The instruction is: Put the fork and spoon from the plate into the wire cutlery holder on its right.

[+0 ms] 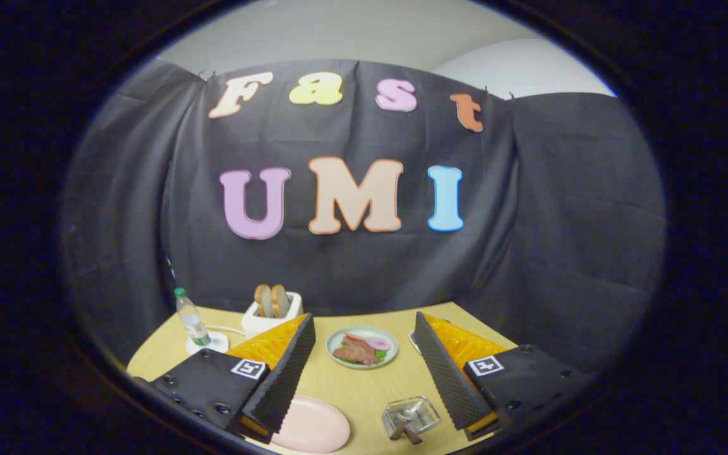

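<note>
**Gripper open above the table, cutlery standing in the holder**

Hovering over a light wooden table (364,385), the gripper (364,341) has its two fingers spread wide apart, and nothing is held between them. The pads (288,373) are black and ribbed, with orange sides.

Low between the fingers, close to the right one, stands the wire cutlery holder (411,414). Two brown handles (402,431) stick out of it, tilted; I cannot tell which is the fork and which is the spoon. To the left of the holder, partly under the left finger, lies a pink plate (313,426), and its visible part is bare.

Beyond the fingertips, a pale green plate (362,347) carries pieces of food. Further left, a white toaster (272,316) holds two slices of bread, near the black cloth wall. Next to it a plastic bottle (191,318) with a green cap stands upright on a white round base.
</note>
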{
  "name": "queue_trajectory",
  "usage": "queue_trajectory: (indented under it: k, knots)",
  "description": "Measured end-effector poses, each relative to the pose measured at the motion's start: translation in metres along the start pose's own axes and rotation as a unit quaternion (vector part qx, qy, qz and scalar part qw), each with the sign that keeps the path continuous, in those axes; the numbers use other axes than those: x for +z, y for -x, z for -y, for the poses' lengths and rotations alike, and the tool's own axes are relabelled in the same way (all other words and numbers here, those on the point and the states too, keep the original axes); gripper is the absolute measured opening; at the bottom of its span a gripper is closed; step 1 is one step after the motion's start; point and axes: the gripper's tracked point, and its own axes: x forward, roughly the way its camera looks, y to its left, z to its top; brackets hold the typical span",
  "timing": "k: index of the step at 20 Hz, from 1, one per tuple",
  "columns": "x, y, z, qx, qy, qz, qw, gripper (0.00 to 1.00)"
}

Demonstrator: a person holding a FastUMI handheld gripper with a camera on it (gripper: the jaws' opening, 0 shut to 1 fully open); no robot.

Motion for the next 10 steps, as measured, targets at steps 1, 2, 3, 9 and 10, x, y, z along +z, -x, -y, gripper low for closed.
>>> queue_trajectory:
  k: [1, 2, 3, 9, 10]
  knots:
    - [0.006, 0.004, -0.003, 0.005, -0.004, 0.015, 1.0, 0.99]
    - [0.008, 0.008, -0.001, 0.006, 0.0, 0.018, 1.0, 0.99]
    - [0.006, 0.013, 0.003, 0.001, 0.013, 0.014, 1.0, 0.99]
    - [-0.011, 0.018, -0.005, 0.001, 0.054, 0.011, 0.998, 0.99]
    - [-0.013, 0.016, -0.008, 0.0, 0.058, 0.011, 0.998, 0.99]
